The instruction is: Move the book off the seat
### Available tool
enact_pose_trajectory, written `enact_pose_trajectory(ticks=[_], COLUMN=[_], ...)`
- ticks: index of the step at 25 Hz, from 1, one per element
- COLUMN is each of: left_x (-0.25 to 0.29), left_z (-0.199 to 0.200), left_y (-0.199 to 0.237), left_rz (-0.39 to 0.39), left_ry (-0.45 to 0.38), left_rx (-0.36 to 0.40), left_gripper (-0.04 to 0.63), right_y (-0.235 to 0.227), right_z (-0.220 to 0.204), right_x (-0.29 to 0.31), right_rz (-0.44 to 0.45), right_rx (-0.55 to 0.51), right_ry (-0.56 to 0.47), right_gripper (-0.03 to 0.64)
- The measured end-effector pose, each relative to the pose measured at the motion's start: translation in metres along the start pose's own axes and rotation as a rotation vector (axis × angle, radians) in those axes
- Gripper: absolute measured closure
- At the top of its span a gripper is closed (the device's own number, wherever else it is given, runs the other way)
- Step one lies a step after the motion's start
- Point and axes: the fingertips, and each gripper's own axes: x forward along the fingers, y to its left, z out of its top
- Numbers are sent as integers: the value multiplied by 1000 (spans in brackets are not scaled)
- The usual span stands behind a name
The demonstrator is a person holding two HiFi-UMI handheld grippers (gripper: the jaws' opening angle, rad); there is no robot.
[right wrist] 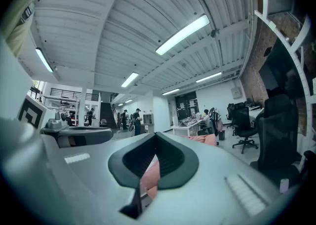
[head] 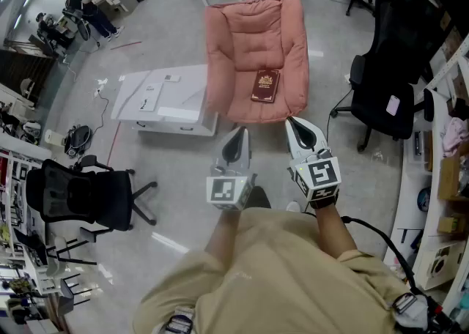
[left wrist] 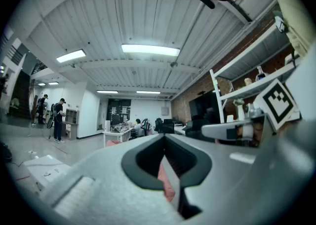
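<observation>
While book lies on pink seat, left gripper, right gripper — both closed.

Both arms reach forward from the body, side by side and level. The left tool and the right tool both have their jaws pressed together, empty.

I stand on a smooth grey concrete floor. At my near left is a black mesh office chair, and to the right a black padded office chair. A flat white carton lies on the floor further off to the left. Overhead, a white ribbed metal ceiling carries long strip lights. A red brick wall and a white metal shelf rack stand to the right.
</observation>
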Motion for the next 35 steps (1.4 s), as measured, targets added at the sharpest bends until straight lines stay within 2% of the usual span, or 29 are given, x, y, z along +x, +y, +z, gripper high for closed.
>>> enact_pose_trajectory(ticks=[6,11,15,20,27,31,35], left_x=[31,65,102,156,194,213,240], left_z=[-36,-67,-88,-93,-153,-202,-249], left_y=[24,65,125,193,280,297,303], left_rz=[-21,-49,-58,-100,-137,-166,-180], left_ry=[49,87,135,144,270,363,450], left_rx=[-49,-145,-270,-239,-287,-361,-402], left_gripper=[592,592,592,592,592,592,592], right_y=[-16,-29,-27,-38,-46,-64,-90], right_z=[-32,-63,-81,-88,-131,-173,-214], right_x=[36,85,146,229,312,325,334], right_rz=[-3,-29,-61,-103,-198,-250,-283], right_rx=[27,69,122,165,312,376,425], right_ry=[57,136,216,238,299,394,471], right_gripper=[612,612,612,612,612,612,612])
